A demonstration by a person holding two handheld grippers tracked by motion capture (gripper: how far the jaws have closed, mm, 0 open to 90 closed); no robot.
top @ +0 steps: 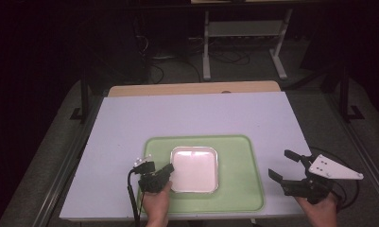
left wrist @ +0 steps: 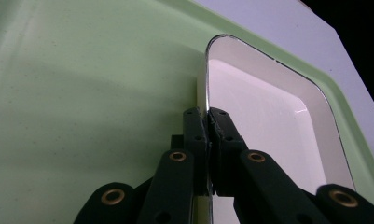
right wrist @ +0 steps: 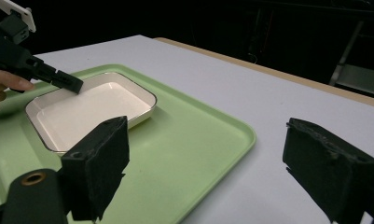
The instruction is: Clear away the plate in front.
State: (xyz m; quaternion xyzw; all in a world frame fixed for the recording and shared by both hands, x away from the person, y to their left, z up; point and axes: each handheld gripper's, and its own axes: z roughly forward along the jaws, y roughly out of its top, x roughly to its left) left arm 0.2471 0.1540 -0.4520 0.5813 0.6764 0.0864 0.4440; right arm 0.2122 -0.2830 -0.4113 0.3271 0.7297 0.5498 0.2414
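A white square dish (top: 195, 169) with a thin dark rim sits in the middle of a pale green tray (top: 239, 161). My left gripper (top: 167, 170) is shut on the dish's left rim; the left gripper view shows its jaws (left wrist: 207, 117) pinching that rim, with the dish (left wrist: 264, 121) to the right and the tray (left wrist: 82, 93) to the left. My right gripper (top: 285, 166) hangs open over the table just right of the tray, holding nothing. In the right gripper view its jaws (right wrist: 212, 140) stand wide apart, with the dish (right wrist: 91, 109), the tray (right wrist: 198, 140) and the left gripper (right wrist: 58, 80) beyond.
The tray lies on a white board (top: 192, 113) that covers the table; a strip of wood (top: 192, 88) shows at the far edge. Behind the table stand a metal frame (top: 244, 33) and cables on the dark floor.
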